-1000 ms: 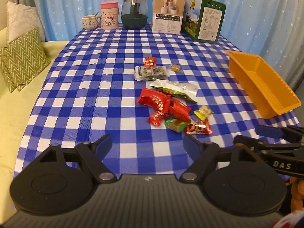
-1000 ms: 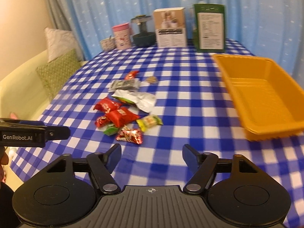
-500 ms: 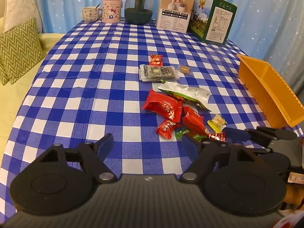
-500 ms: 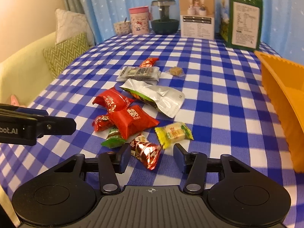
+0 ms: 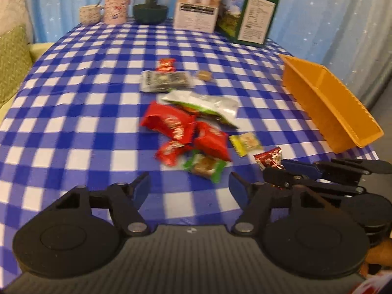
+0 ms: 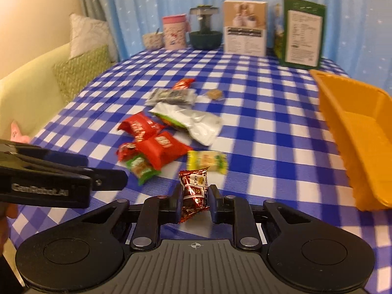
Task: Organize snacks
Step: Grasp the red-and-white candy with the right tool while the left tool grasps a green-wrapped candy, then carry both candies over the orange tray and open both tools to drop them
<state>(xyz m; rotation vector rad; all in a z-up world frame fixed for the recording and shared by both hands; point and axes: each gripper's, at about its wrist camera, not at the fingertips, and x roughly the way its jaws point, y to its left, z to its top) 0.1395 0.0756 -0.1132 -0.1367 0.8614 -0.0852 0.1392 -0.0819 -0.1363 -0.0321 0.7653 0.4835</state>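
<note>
We had the right gripper (image 6: 195,204) clamped on a dark red foil candy (image 6: 194,197) — its pads pressed both sides of the wrapper, which stood upright between them, its top flaring above the fingers. In the left wrist view the same candy (image 5: 268,158) showed at the tips of the right gripper's fingers (image 5: 297,166), just right of the snack pile.

Our left gripper (image 5: 188,185) was closing, yet nothing lay between its jaws; only the blue checked tablecloth (image 5: 73,112) showed in the gap. Its fingers hung just short of the pile, nearest a green-ended candy (image 5: 205,166).

Taking the pile as our landmark: a large red packet (image 5: 169,122) lay at its left, a second red packet (image 5: 212,140) at its middle, and a small red candy (image 5: 170,150) on the near left edge. A yellow candy (image 5: 246,143) lay just right of the pile, apart from the held one. A silver pouch (image 5: 208,104) lay along its far side, touching the large red packet. Beyond that pouch lay a grey printed packet (image 5: 166,80), then a small red sweet (image 5: 166,65) and a small tan sweet (image 5: 204,75) beside it.

Well right of the pile stood the orange tray (image 5: 325,103) — no snack showed in the part of it we could see.
</note>
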